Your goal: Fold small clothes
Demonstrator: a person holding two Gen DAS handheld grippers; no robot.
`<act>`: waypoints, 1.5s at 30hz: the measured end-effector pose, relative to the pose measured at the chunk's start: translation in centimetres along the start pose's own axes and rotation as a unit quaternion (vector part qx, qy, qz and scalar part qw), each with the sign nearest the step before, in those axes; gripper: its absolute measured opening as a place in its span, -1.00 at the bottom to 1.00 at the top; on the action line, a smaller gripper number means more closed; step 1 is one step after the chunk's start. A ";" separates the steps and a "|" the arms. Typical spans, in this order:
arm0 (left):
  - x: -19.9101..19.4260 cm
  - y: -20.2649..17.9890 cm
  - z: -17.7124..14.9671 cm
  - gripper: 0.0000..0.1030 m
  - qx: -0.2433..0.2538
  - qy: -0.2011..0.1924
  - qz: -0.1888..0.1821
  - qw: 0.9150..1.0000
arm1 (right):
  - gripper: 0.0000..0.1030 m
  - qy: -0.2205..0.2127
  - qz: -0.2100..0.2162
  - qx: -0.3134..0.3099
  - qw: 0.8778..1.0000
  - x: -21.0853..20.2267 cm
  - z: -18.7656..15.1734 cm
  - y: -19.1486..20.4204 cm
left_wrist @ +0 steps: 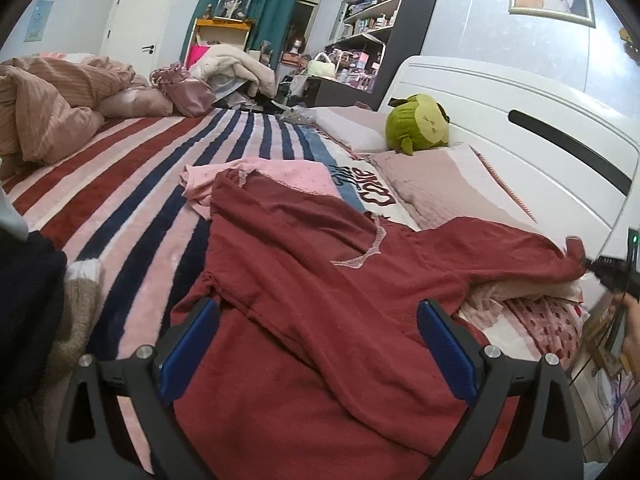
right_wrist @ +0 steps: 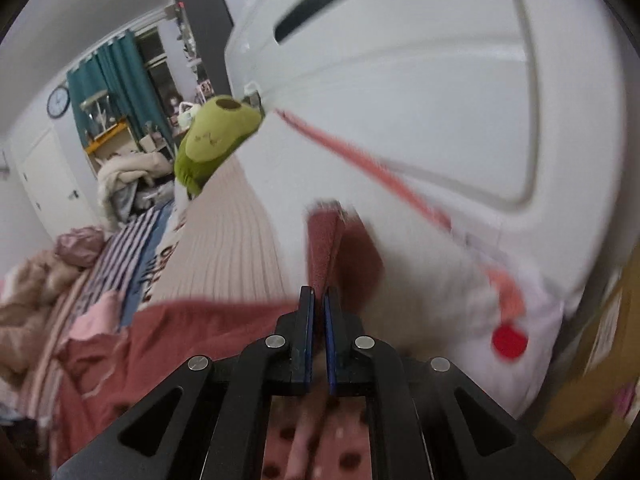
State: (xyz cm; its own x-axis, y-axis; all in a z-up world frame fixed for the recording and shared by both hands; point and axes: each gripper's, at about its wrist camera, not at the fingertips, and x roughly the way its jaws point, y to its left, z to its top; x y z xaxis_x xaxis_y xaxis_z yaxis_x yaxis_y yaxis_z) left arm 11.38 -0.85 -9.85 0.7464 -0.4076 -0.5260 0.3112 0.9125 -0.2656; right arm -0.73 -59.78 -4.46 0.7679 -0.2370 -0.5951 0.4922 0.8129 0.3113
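**Red top getting tugged by its sleeve**

So the red top (left_wrist: 320, 280) is lying spread out on the striped bed (left_wrist: 132, 184), up near the headboard (left_wrist: 520, 120) edge. The right hand-held gripper (right_wrist: 318, 296) is clamping tight on the sleeve end by the pillows. The left hand-held gripper (left_wrist: 318, 320) is hanging wide open over the hem, gripping nothing.

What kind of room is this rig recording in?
A lived-in bedroom, almost certainly. The work surface is a bed with a striped blanket, pillows and a white headboard. A green plush toy sits by the pillows, and cluttered shelves stand against the far wall.
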 end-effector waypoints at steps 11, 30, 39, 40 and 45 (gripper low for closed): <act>-0.7 0.2 0.0 0.89 -0.001 -0.004 0.003 1.000 | -0.94 0.017 0.019 0.052 0.998 4.4 -1.4 -1.7; -5.3 0.6 -0.4 0.89 0.012 -0.035 0.018 0.999 | -0.99 -0.009 0.255 -0.189 0.948 -4.5 -5.2 23.4; -9.1 2.5 -0.7 0.89 0.036 -0.051 0.049 0.997 | -0.99 0.175 0.367 -0.264 0.875 -2.3 -19.7 35.3; -9.4 2.7 -0.7 0.89 0.039 -0.051 0.053 0.997 | -0.99 0.203 0.375 -0.277 0.861 -1.9 -21.9 36.1; -9.8 3.4 -1.0 0.89 0.041 -0.049 0.057 0.996 | -0.99 0.291 0.403 -0.362 0.789 -2.5 -30.5 39.2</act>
State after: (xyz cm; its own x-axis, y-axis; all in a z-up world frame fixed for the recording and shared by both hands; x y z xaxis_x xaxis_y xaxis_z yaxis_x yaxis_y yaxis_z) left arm 4.56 6.20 -6.45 0.8322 -0.3004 -0.4661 0.2658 0.9538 -0.1401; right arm 4.15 -11.13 -13.36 0.2899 0.6245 -0.7252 -0.5843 0.7156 0.3827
